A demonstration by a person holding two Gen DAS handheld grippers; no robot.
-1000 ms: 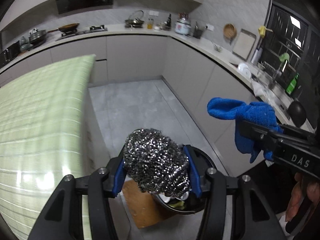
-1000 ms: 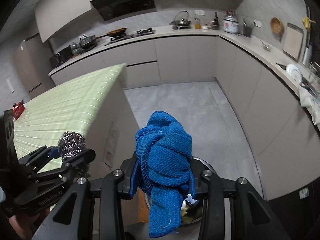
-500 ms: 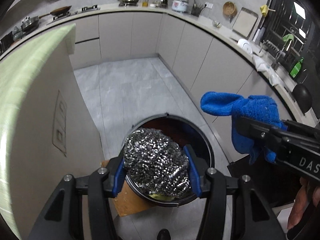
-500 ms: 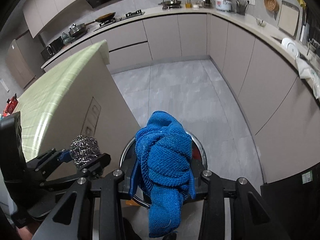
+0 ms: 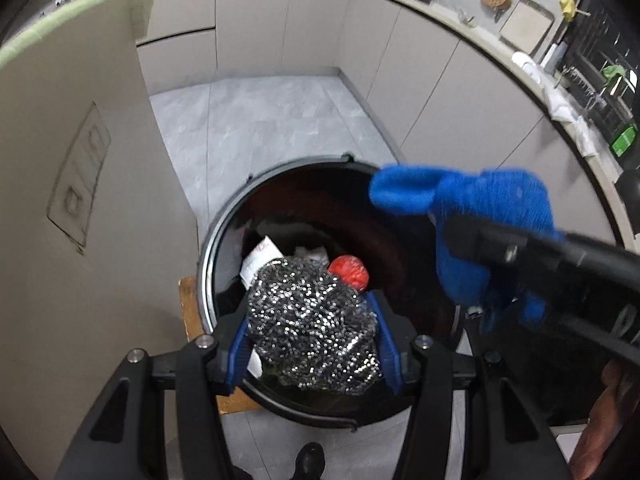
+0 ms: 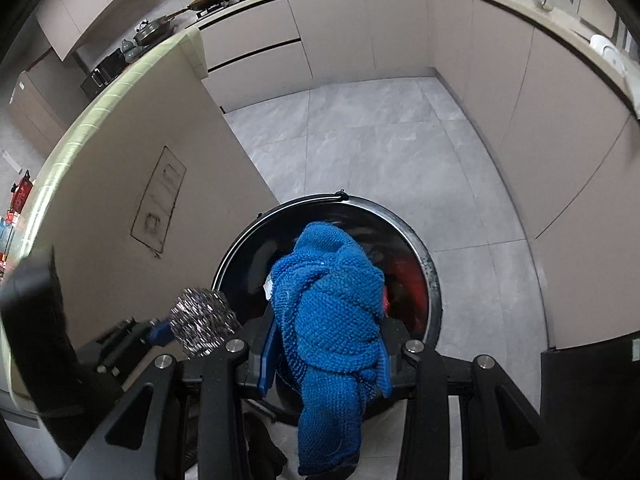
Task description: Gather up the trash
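Pinching steel wool (image 5: 314, 322), left gripper (image 5: 314, 336) reveals bin (image 5: 224, 224) trash (right gripper (image 6: 326, 354) clamps blue cloth (image 6: 328, 308)).

A wiry, glinting steel wool ball (image 5: 314, 320) and a nubby blue knitted cloth (image 6: 332, 300) hang above the glossy black round bin (image 5: 224, 240).

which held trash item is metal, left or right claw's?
The left claw's: a silver steel-wool scouring ball, shiny wire coils. The right claw grips a blue knitted cloth, soft fabric. Both hang over the round black bin.
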